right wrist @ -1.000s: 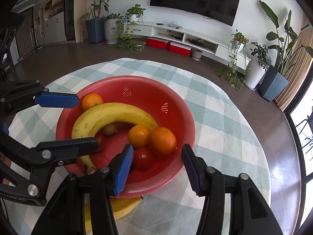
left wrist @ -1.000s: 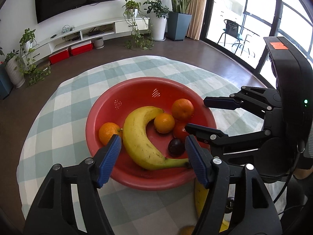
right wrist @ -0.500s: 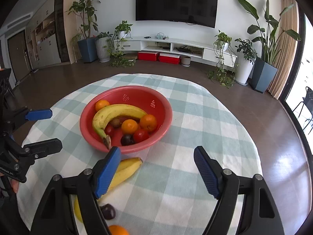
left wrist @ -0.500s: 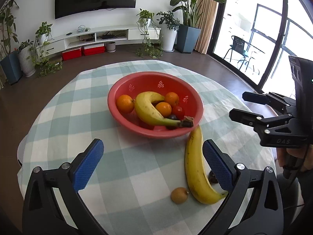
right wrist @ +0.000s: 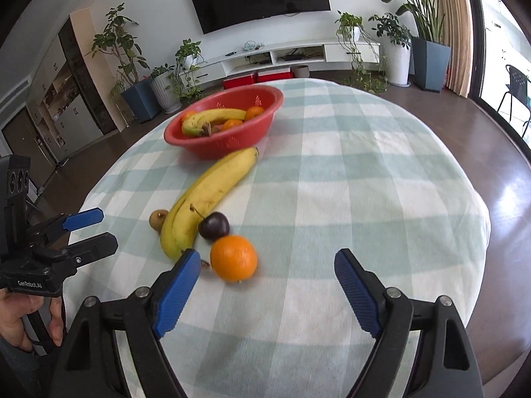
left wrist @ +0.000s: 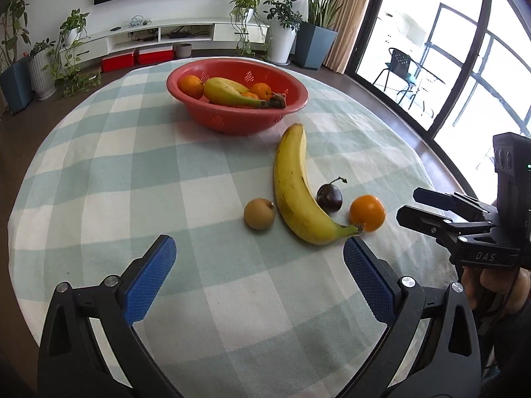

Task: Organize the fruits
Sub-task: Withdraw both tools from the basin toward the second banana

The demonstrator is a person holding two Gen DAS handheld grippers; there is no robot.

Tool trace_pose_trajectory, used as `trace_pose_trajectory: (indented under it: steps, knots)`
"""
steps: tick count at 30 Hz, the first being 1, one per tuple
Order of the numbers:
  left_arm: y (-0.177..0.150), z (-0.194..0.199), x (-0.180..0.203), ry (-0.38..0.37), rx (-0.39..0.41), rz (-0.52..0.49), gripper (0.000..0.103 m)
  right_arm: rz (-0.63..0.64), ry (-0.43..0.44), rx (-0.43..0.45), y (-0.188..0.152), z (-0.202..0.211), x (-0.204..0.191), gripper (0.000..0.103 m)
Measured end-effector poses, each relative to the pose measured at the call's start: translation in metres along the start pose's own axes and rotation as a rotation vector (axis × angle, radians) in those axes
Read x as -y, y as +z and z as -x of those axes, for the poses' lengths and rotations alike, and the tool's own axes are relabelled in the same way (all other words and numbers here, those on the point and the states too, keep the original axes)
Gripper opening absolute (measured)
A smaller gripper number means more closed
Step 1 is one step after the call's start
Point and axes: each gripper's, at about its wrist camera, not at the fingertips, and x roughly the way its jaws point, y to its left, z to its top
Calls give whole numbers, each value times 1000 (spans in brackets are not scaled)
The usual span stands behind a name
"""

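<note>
A red bowl [left wrist: 232, 122] at the far side of the table holds a banana and several oranges. On the checked cloth nearer me lie a loose banana [left wrist: 292, 185], a brown round fruit [left wrist: 259, 214], a dark stemmed fruit [left wrist: 329, 196] and an orange [left wrist: 367, 213]. My left gripper [left wrist: 259, 245] hangs open just short of them, holding nothing. My right gripper [right wrist: 267, 257] is open too, and the orange [right wrist: 234, 258] lies just beyond its left finger, with the dark fruit [right wrist: 214, 225] and the banana [right wrist: 209, 195] behind it.
The round table's cloth [left wrist: 132, 172] falls away at the edges to a dark floor [right wrist: 497, 132]. Each gripper shows in the other's view, with a hand [right wrist: 20, 318] on its handle. Potted plants and a low TV cabinet [left wrist: 159, 33] stand far behind.
Both grippers have drawn back from over the bowl toward the near side of the table, and their jaws now stand wider. The loose fruits on the cloth have come into view.
</note>
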Motion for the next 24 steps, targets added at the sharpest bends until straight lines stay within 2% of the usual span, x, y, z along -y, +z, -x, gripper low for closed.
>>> trace_pose_trajectory:
  steps: [1, 4, 15, 19, 22, 24]
  knots:
    - [-2, -1, 1, 0, -8, -3, 102, 14, 6, 1, -1, 1, -3, 76]
    - [-1, -1, 3, 2, -14, -11, 102, 31, 19, 29, -2, 5, -7, 76]
    - [4, -4, -12, 24, -30, 7, 102, -21, 57, 12, -2, 4, 0, 72]
    - [1, -5, -12, 28, -24, 4, 102, -29, 93, -8, 15, 5, -8, 64]
    - [-2, -3, -17, 30, -11, 22, 102, 17, 120, -14, 36, 5, -30, 64]
    - [-4, 0, -22, 24, 2, 38, 102, 43, 134, -64, 50, -5, -45, 64]
